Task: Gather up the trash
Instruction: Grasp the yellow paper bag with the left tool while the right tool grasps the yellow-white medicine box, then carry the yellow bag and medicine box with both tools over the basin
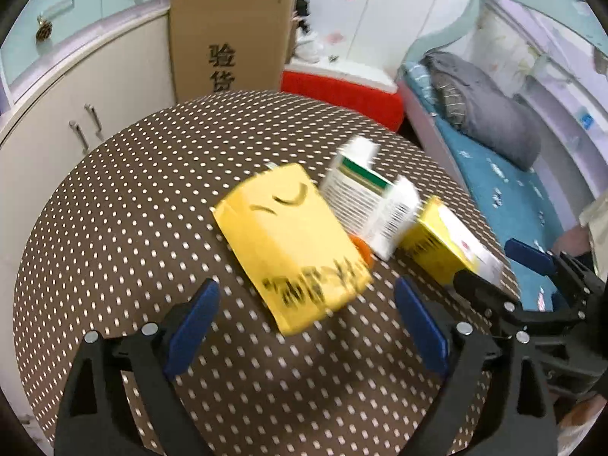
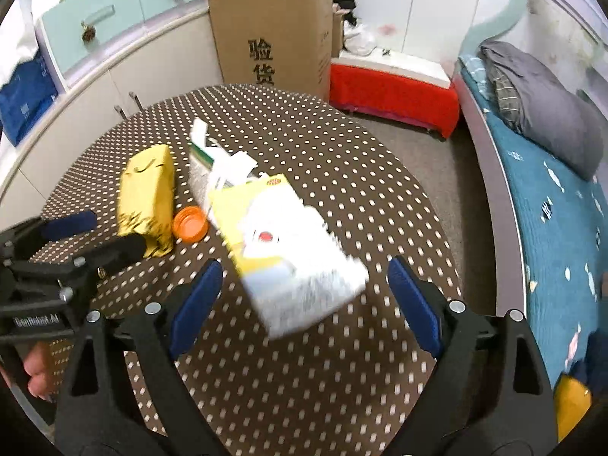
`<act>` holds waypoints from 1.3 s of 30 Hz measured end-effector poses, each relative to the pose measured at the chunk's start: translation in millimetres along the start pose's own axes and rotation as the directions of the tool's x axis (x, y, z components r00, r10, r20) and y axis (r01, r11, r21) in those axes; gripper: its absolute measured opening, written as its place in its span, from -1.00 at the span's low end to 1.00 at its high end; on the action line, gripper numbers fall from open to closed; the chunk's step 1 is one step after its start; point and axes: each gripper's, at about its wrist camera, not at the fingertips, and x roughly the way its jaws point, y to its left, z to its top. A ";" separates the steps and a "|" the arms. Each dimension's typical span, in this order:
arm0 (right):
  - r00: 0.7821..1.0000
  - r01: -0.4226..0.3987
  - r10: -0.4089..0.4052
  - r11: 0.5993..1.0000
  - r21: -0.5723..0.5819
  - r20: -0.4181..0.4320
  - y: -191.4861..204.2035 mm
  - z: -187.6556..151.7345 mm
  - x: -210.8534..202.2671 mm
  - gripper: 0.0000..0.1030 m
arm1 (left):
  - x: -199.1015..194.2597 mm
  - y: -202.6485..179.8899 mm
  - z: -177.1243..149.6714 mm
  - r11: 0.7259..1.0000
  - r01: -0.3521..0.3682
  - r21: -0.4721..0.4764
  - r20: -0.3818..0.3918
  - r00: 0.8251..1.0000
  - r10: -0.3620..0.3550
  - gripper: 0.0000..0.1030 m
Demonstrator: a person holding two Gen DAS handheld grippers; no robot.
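Both tools hover with fingers spread wide and gripping nothing: the left tool (image 1: 306, 323) in front of the yellow packet (image 1: 292, 243), the right tool (image 2: 304, 300) in front of the yellow-and-white box (image 2: 288, 243). An orange cap (image 2: 190, 224) and a white-green box (image 1: 368, 205) lie between them on the dotted worktop (image 1: 152, 190)

Four bits of trash are sitting together on the table (image 2: 342, 144): packet (image 2: 146, 199) lying at the left, bottle cap (image 2: 190, 225) touching its right side, opened carton (image 2: 212, 167) lying behind the cap, flat box (image 2: 292, 250) lying rightmost and nearest. Cardboard box (image 2: 273, 34) is standing beyond the table, bed (image 2: 551, 205) running along the right.
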 end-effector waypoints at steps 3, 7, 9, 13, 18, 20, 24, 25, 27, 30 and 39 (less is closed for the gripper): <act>1.000 -0.025 0.024 1.000 -0.009 -0.012 -2.9 9.4 14.3 0.69 | 12.4 3.3 11.8 1.000 0.024 -0.019 -0.019 1.000 -0.025 0.76; 0.997 -0.064 0.063 0.998 -0.020 -0.037 -4.7 16.2 31.3 0.27 | 30.8 7.3 19.0 0.999 0.027 -0.036 -0.049 0.998 -0.028 0.76; 0.995 -0.075 0.075 0.997 0.007 -0.061 -7.2 16.4 36.8 0.10 | 39.3 9.4 17.9 0.998 0.043 -0.040 -0.079 0.996 -0.047 0.61; 0.995 -0.090 0.092 0.995 0.053 -0.040 -13.8 14.2 29.2 -0.03 | 31.3 10.7 14.4 0.998 0.053 -0.027 -0.053 0.997 -0.054 0.22; 0.995 -0.091 0.093 0.991 0.095 -0.021 -20.1 5.4 11.1 -0.08 | 17.7 16.8 -1.4 0.999 0.025 -0.035 -0.039 0.999 -0.026 0.16; 0.996 -0.090 0.092 0.990 0.109 -0.014 -22.2 -1.2 2.5 -0.08 | 12.3 18.3 -8.4 0.999 0.021 -0.041 -0.038 0.999 -0.023 0.15; 0.996 -0.085 0.088 0.988 0.130 -0.016 -25.4 -16.2 -12.1 -0.09 | -0.5 14.3 -24.4 1.000 0.005 -0.026 -0.036 0.999 -0.006 0.14; 0.996 -0.083 0.085 0.988 0.133 -0.014 -27.4 -20.7 -15.9 -0.09 | -2.9 12.5 -27.9 1.000 0.001 -0.021 -0.035 0.999 -0.002 0.14; 0.996 -0.082 0.085 0.986 0.148 -0.011 -29.2 -29.5 -24.2 -0.09 | -8.0 8.1 -36.4 1.000 -0.008 -0.009 -0.035 0.999 0.008 0.14; 0.997 -0.074 0.076 0.983 0.167 -0.005 -33.6 -41.3 -36.4 -0.09 | -14.0 -3.1 -52.1 1.000 -0.004 0.009 -0.042 0.999 0.004 0.14; 0.999 -0.035 0.033 0.974 0.222 0.013 -52.6 -82.8 -74.4 -0.09 | -37.0 -61.8 -87.8 0.994 0.031 0.108 -0.028 0.999 -0.028 0.13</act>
